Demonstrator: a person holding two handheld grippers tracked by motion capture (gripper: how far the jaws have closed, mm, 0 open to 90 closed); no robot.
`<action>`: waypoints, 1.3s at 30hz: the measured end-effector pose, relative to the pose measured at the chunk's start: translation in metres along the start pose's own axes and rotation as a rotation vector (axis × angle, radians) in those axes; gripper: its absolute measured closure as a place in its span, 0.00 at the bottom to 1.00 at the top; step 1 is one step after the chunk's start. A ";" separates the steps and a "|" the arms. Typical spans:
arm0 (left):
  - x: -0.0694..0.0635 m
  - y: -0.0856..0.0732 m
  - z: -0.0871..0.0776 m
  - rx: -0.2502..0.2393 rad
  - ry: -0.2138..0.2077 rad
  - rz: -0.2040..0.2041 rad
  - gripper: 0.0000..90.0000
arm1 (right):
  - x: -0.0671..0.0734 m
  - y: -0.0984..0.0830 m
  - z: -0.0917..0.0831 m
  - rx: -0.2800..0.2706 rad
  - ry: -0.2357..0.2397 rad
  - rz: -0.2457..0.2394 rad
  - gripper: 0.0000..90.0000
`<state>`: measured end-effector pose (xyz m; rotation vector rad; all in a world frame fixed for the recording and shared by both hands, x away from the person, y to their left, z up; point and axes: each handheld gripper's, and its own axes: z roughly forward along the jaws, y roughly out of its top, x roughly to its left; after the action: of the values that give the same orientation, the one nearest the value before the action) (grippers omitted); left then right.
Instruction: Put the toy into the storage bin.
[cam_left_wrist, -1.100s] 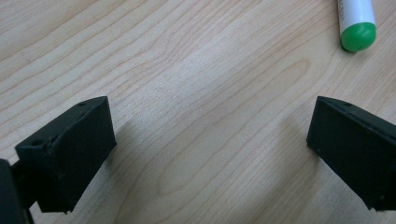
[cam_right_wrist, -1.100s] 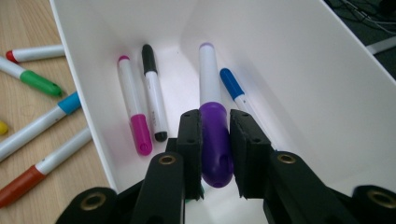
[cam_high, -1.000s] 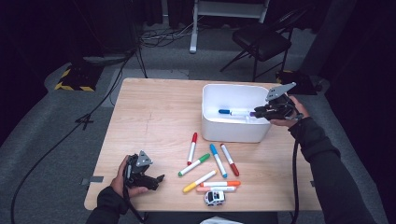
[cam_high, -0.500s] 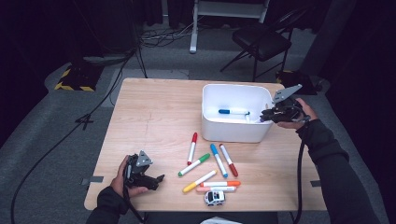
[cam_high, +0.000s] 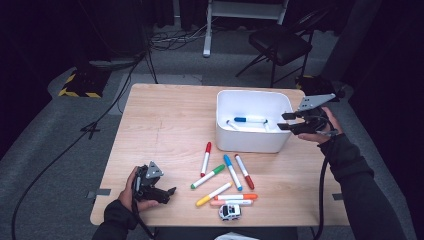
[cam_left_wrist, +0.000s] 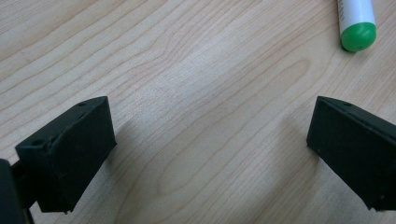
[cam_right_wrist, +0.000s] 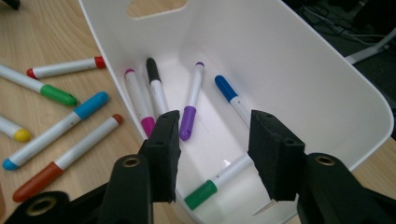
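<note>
Showing five markers in bin (cam_right_wrist: 327, 70) | right tool (cam_right_wrist: 212, 140) view

Overhead light brightens the table (cam_high: 170, 125) while the surrounding room stays dark, the bin (cam_right_wrist: 299, 70) glares white, shadows fall soft, and the high view looks perhaps slightly grainy.

A light wooden table (cam_high: 165, 120) stands on grey floor (cam_high: 60, 145) in a dark room, black chair (cam_high: 280, 45) behind
</note>
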<state>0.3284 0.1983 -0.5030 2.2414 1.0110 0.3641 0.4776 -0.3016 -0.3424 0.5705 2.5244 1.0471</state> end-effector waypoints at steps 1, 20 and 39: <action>0.000 0.000 0.000 0.000 0.000 0.000 0.01 | 0.005 -0.001 -0.004 -0.026 -0.005 0.009 0.56; 0.000 0.000 0.000 0.000 0.002 0.002 0.01 | 0.099 -0.042 0.013 -0.159 0.006 0.039 0.35; 0.000 0.000 0.000 0.000 0.002 0.002 0.01 | 0.152 -0.082 0.090 -0.029 0.141 0.078 0.35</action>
<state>0.3282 0.1983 -0.5028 2.2424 1.0099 0.3677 0.3695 -0.2278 -0.4867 0.6119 2.6219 1.1887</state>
